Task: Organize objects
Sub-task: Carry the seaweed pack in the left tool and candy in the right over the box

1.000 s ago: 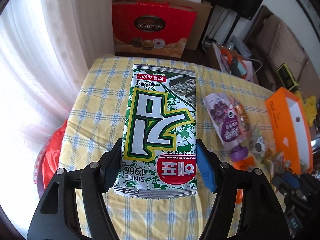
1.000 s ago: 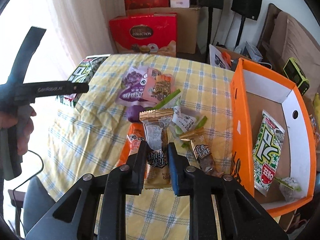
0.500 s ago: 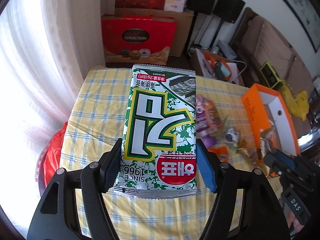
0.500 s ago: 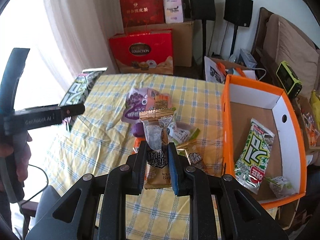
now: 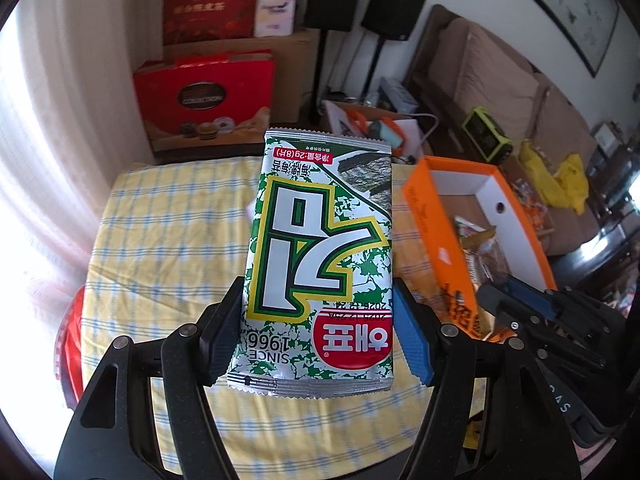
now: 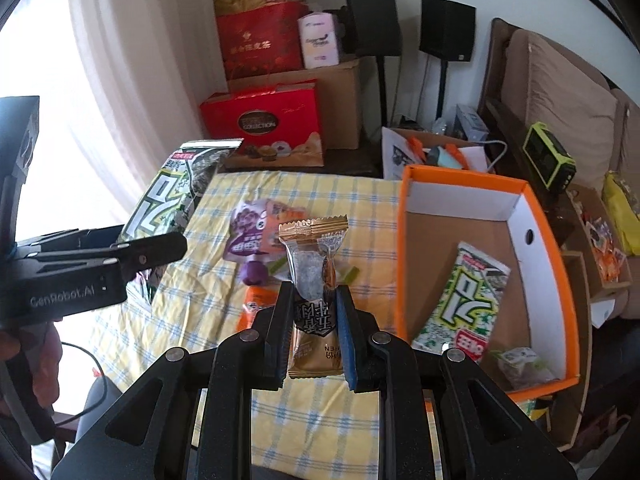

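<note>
Bright curtained window [image 5: 48, 128]; possibly a sofa [image 6: 560, 92].

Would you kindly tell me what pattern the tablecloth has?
The tablecloth is yellow with a blue and white check, clearest in the right wrist view.

My left gripper [image 5: 316, 336] angles downward, jaws spread wide and clamped on a seaweed packet [image 5: 320, 256]; my right gripper [image 6: 314, 330] tilts down too, jaws pinched narrow around a gold-wrapped snack [image 6: 316, 280].

A home living room: sofa [image 6: 560, 92], speakers [image 6: 448, 26], curtain [image 6: 132, 80].
</note>
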